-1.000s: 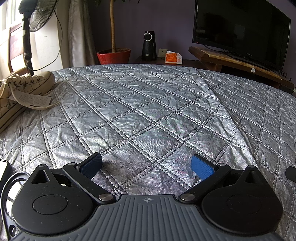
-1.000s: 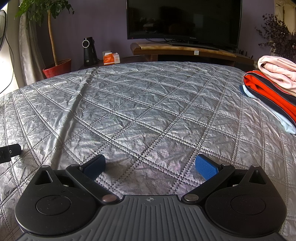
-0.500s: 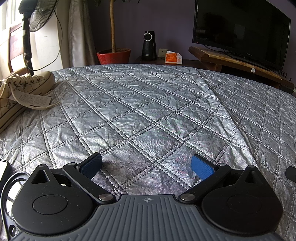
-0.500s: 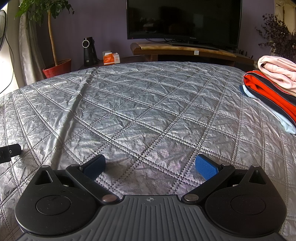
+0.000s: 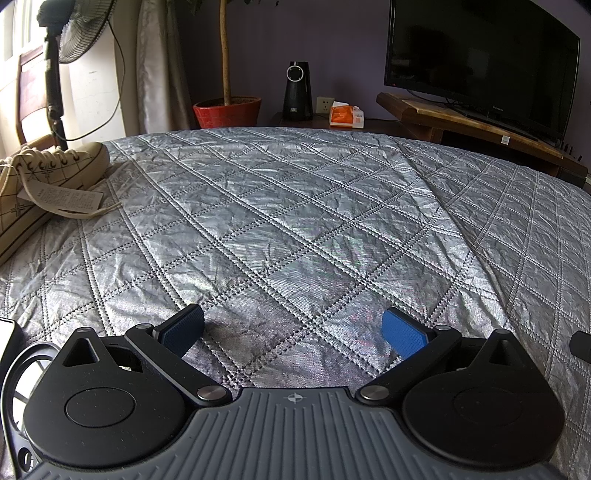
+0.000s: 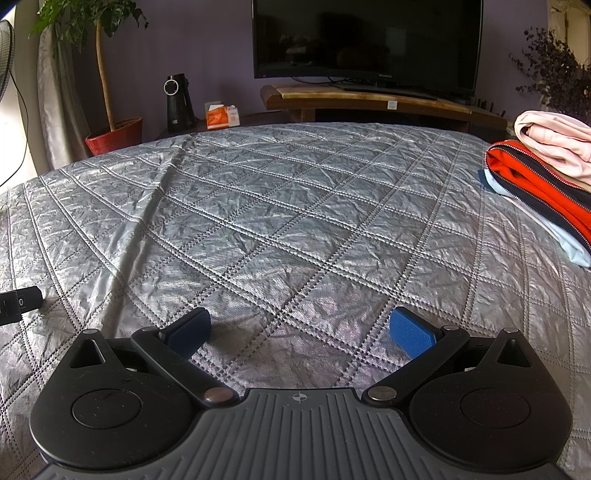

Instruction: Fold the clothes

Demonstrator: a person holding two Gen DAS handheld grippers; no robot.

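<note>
Only the right wrist view shows folded clothes.

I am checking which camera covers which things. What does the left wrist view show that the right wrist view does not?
Only the left wrist view: a cream sneaker with a paper tag on the bed's left edge, and most of a standing fan.
Only the right wrist view: stacked clothes, pink over red, at the right.
Both: the silver quilted bedspread, the television, the red plant pot, and open, empty jaws.
</note>
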